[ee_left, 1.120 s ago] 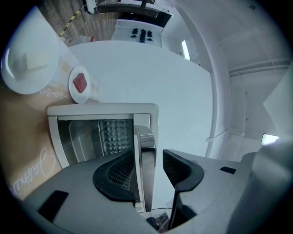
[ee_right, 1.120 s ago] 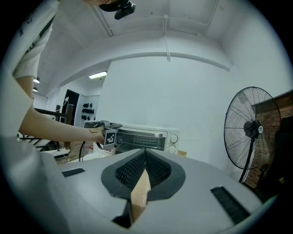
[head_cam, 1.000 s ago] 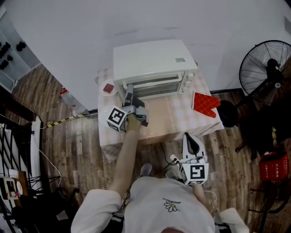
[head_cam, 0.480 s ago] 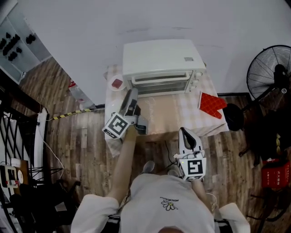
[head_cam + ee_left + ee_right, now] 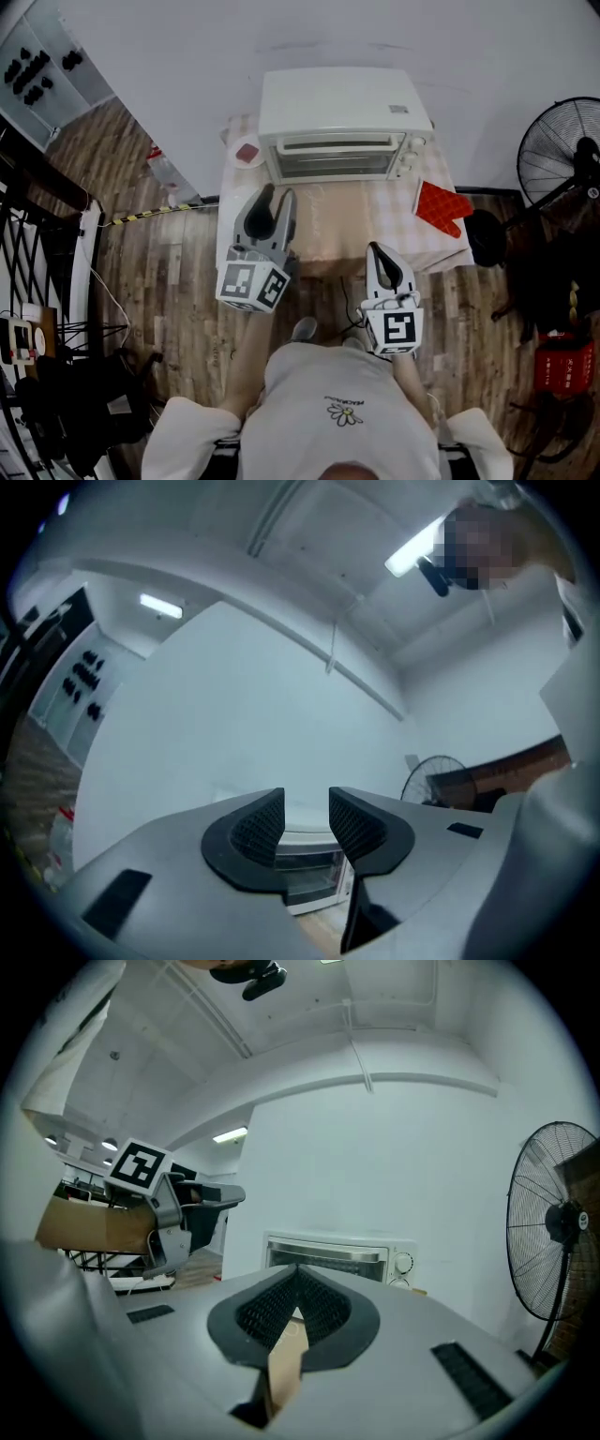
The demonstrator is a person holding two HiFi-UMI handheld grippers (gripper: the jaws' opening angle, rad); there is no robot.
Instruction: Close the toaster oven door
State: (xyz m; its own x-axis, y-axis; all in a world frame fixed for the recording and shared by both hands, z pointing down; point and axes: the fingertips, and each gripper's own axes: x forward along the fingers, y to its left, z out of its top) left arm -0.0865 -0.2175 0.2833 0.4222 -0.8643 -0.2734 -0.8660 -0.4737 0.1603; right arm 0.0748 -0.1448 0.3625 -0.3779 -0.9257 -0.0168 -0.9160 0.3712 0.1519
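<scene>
The white toaster oven stands at the back of the checked table, its glass door upright against the front. My left gripper hovers over the table's left part, well short of the oven. Its jaws are apart and closing, with nothing between them. In the left gripper view the oven shows through the gap of the left gripper. My right gripper is shut and empty at the table's near edge. In the right gripper view the oven lies straight ahead of the right gripper.
A red oven mitt lies on the table's right side. A small white dish with something red sits left of the oven. A black floor fan stands to the right, a dark shelf frame to the left.
My left gripper has drawn back from the oven's front toward me and its jaws have narrowed a little. The right gripper has hardly moved.
</scene>
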